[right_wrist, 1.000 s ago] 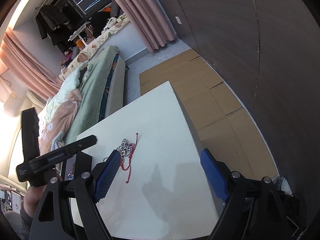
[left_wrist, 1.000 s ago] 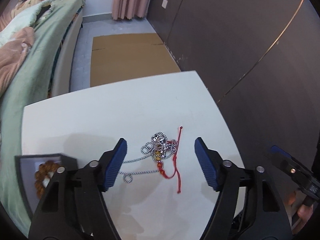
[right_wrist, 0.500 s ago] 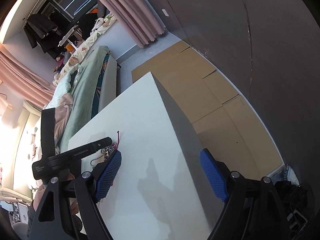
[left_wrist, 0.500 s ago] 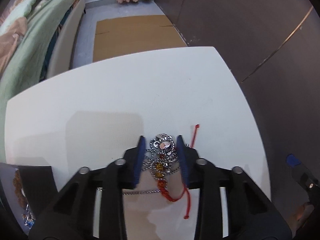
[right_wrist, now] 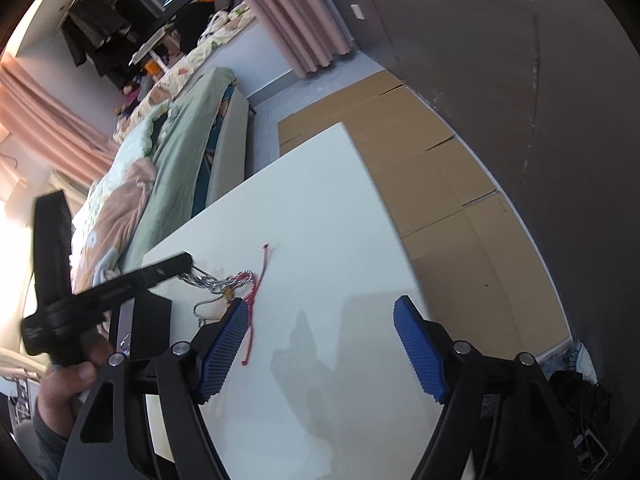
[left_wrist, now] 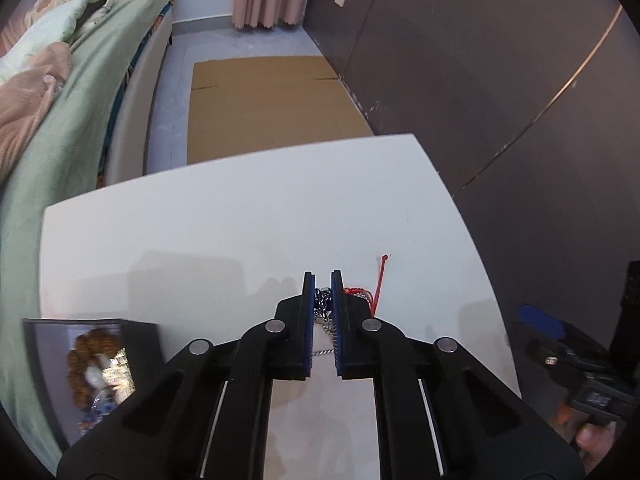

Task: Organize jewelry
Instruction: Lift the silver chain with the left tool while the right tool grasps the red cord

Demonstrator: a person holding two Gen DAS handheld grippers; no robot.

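A tangle of jewelry lies on the white table (left_wrist: pixel 224 220): a silver chain necklace (left_wrist: pixel 323 303) knotted with a red cord bracelet (left_wrist: pixel 378 280). My left gripper (left_wrist: pixel 322 280) is shut on the silver chain, which hangs from its tips in the right wrist view (right_wrist: pixel 212 282). The red cord (right_wrist: pixel 256 292) trails below. My right gripper (right_wrist: pixel 320 316) is open and empty above the table's near right part. A dark jewelry box (left_wrist: pixel 92 364) at the left holds a brown bead bracelet (left_wrist: pixel 86 356).
A bed with green and pink covers (left_wrist: pixel 48 92) runs along the left of the table. Flat cardboard (left_wrist: pixel 272 100) lies on the floor beyond it. A dark wall (left_wrist: pixel 500 60) stands close on the right. The table's right edge (right_wrist: pixel 384 208) drops off.
My left gripper came down over the tangle and closed from wide open onto the silver chain. It now lifts the chain slightly. The right gripper stayed open, only shifting its view.
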